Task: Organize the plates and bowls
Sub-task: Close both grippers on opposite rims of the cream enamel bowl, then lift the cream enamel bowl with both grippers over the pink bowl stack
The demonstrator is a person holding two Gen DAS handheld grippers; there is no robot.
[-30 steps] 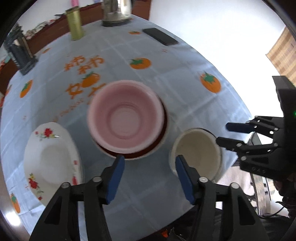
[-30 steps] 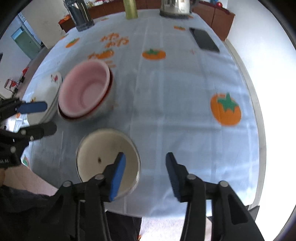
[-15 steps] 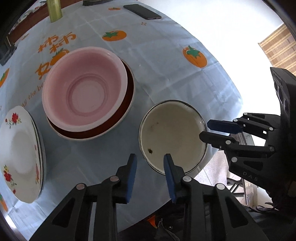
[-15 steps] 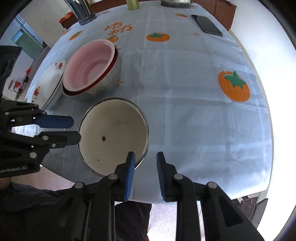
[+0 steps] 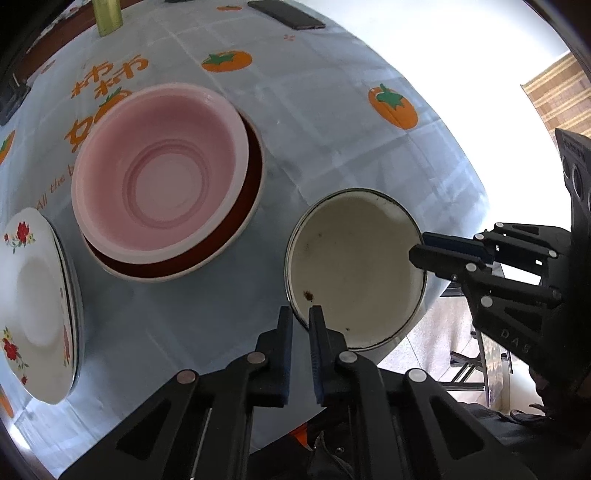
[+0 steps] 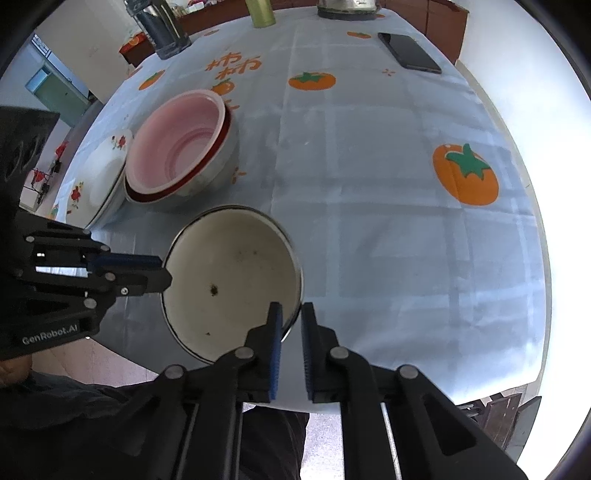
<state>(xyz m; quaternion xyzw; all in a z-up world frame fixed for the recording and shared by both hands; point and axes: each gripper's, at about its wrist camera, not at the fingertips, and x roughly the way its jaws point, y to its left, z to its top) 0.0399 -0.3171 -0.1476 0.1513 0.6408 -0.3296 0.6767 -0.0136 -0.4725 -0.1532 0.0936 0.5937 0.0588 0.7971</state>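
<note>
A cream enamel bowl (image 5: 354, 266) (image 6: 229, 280) with a dark rim sits at the near edge of the table. My left gripper (image 5: 301, 314) (image 6: 162, 269) is closing its jaws tight on the bowl's left rim, pads pressing it. On the opposite rim my right gripper (image 6: 291, 312) (image 5: 424, 251) is closing the same way, one finger inside the bowl and one outside. A pink bowl (image 5: 159, 184) (image 6: 177, 147) is nested in a white bowl with a red inside (image 5: 253, 173) (image 6: 218, 173). Stacked white flowered plates (image 5: 33, 295) (image 6: 107, 166) lie left of them.
The table wears a pale blue cloth with orange fruit prints (image 5: 332, 122) (image 6: 388, 192). A black phone (image 6: 408, 51) (image 5: 286, 14), a green cup (image 6: 260, 11) (image 5: 107, 16), a kettle (image 6: 347, 7) and a dark bottle (image 6: 162, 29) stand at the far side. The table's edge runs just below the cream bowl.
Both grippers went from open to shut on the cream bowl's rim. My left gripper swung from in front of the pink bowl over to the cream bowl and sank toward it.
</note>
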